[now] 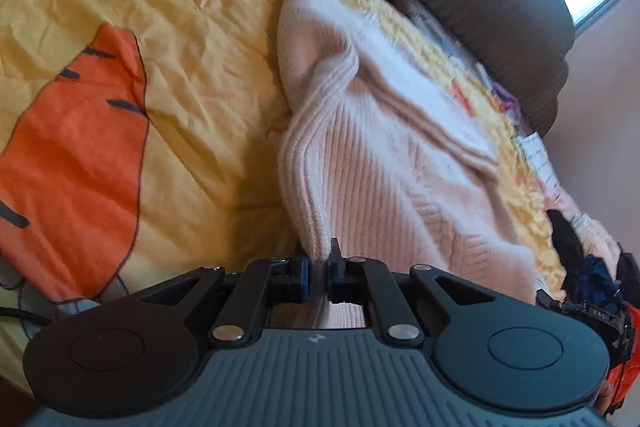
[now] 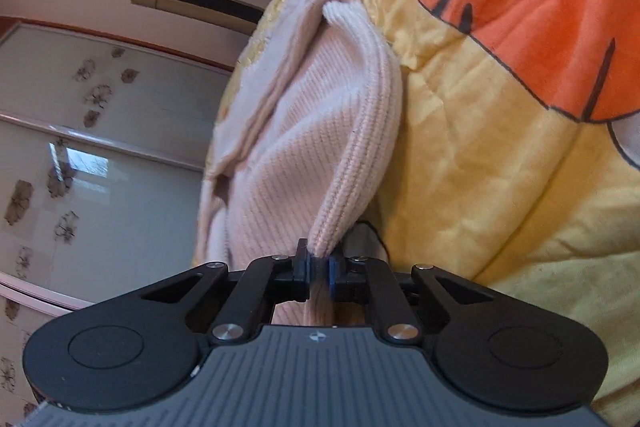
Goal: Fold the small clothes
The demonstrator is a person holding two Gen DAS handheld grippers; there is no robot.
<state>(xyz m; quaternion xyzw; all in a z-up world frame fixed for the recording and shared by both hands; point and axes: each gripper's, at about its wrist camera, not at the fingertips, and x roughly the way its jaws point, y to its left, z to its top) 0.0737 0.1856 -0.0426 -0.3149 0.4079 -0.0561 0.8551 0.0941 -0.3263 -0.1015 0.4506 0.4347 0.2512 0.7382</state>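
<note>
Left wrist view: the left gripper (image 1: 319, 267) has its fingers clamped on a ribbed edge of the pink sweater (image 1: 384, 155), which runs toward 1 o'clock across the yellow bed (image 1: 180, 39). The step looks like the start of a fold.

Right wrist view: the right gripper (image 2: 319, 265) pinches another ribbed edge of the sweater (soft, thick knit, bunched into ridges) toward 12 o'clock. Next, both held edges likely need lifting and carrying over together, kept taut.
</note>
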